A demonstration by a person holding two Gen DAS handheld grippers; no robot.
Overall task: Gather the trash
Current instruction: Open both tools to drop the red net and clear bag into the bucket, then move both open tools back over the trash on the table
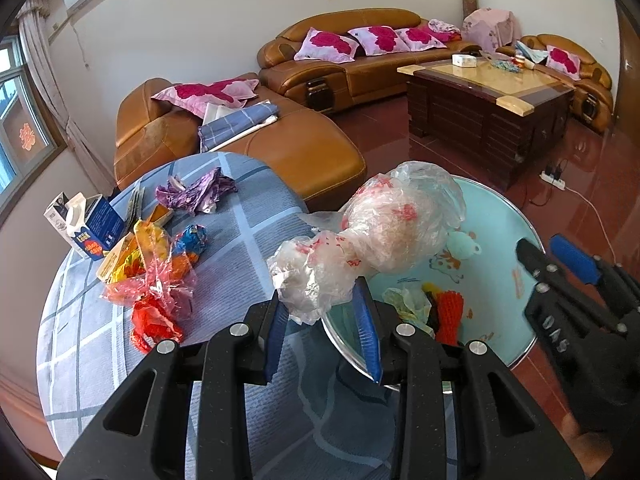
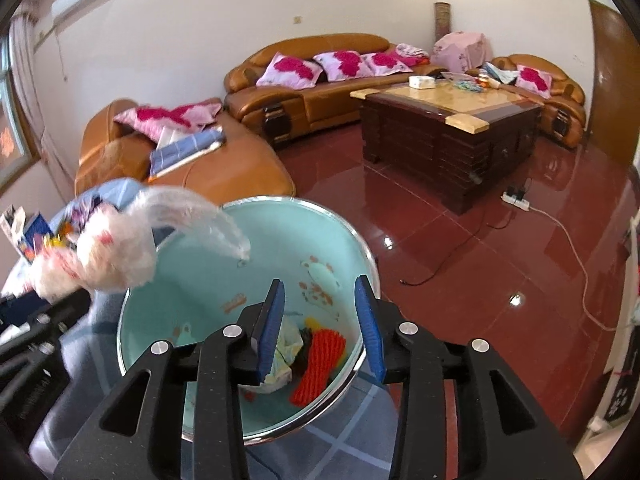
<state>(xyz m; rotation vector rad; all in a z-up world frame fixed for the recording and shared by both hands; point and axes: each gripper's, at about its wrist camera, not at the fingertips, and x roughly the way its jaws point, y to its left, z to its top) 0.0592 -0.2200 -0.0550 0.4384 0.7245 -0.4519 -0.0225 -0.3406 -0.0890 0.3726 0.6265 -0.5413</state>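
My left gripper [image 1: 322,300] is shut on a crumpled clear plastic bag with red print [image 1: 376,236] and holds it over the near rim of a light-green basin [image 1: 496,216]. The basin holds a red knitted piece [image 1: 450,314] and a pale wrapper [image 1: 406,300]. My right gripper [image 2: 320,294] is open and empty above the basin [image 2: 192,292], over the red piece [image 2: 320,364]. The bag shows blurred at the left of the right wrist view [image 2: 108,256]. More trash lies on the blue checked tablecloth [image 1: 248,216]: purple wrapper [image 1: 196,194], red and orange wrappers [image 1: 156,280], a milk carton [image 1: 86,224].
The round table's edge drops to a red tiled floor [image 2: 460,264]. Orange leather sofas [image 1: 344,52] and a dark wooden coffee table [image 1: 488,104] stand beyond. A power strip with a cable [image 1: 554,178] lies on the floor at the right.
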